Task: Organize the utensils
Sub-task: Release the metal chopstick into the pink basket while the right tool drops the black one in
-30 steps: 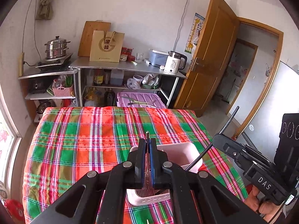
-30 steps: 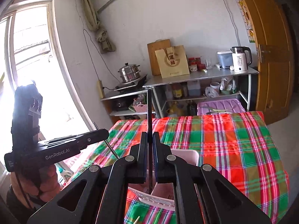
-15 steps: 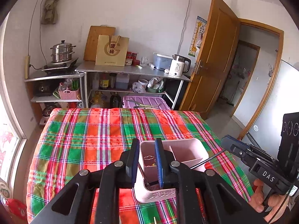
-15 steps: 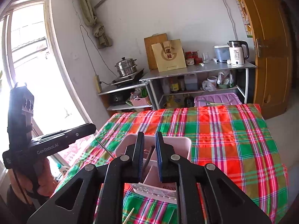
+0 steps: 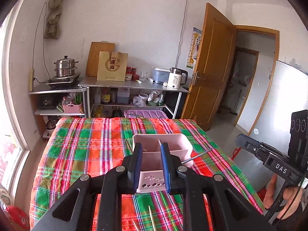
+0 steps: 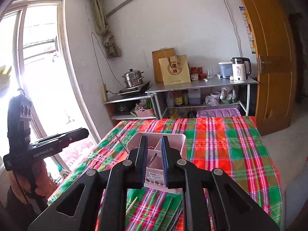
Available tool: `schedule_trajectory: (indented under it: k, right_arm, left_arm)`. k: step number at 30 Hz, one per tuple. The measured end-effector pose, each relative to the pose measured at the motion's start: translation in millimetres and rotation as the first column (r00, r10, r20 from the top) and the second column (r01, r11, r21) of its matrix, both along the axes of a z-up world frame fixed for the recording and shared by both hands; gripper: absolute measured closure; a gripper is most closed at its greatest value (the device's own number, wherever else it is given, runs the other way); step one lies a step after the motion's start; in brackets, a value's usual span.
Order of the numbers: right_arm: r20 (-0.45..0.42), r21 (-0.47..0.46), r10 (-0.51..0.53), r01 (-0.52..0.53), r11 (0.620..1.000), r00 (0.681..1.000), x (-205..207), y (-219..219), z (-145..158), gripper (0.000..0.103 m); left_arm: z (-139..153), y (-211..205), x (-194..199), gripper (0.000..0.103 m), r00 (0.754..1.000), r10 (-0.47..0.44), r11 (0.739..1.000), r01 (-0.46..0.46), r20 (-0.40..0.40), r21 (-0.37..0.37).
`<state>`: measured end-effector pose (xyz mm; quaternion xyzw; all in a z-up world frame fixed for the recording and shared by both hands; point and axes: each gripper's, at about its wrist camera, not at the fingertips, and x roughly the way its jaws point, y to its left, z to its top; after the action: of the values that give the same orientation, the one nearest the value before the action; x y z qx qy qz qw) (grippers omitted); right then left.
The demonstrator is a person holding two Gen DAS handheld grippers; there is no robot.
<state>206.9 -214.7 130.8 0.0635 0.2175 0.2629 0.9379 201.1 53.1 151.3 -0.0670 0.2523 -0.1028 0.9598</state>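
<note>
Bright daylight, window [image 6: 38, 77] glare, fisheye-warped edges.

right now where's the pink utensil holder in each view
Left wrist: pink utensil holder low centre, between the open left hand-held gripper fingers.
Right wrist: pink utensil holder low centre, beyond the open right hand-held gripper.
Shared landmark: white kettle on the steel shelf.

My left tongs [image 5: 151, 160] hang parted and empty over the pale pink plastic divided utensil holder [image 5: 181, 146].

The holder stands on my desk, on its red, green and white plaid cloth [image 5: 82, 150]. A thin dark metal chopstick [image 5: 200, 155] pokes out past its right wall. Two pale wooden chopsticks [image 5: 151, 219] lie on the cloth just under my tongs. At the right edge, my right tongs [image 5: 250, 144] reach in, their state unclear.
</note>
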Motion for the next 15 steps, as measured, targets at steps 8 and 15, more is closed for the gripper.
schedule_trajectory:
  k: [8, 15]
  right_arm:
    - [-0.052, -0.009, -0.032, 0.031, 0.999, 0.998, -34.7, -28.1, -33.1, 0.089]
    - [-0.135, -0.028, -0.03, 0.027, 0.999, 0.99, -42.7, -31.1, -70.4, 0.089]
  left_arm:
    - [-43.0, -9.3, -55.2, 0.084, 1.0, -0.018, 1.0, 0.019, -0.025, 0.021]
    - [-89.8, -8.0, -74.2, 0.084, 0.993, -0.007, 1.0, 0.007, -0.118, 0.002]
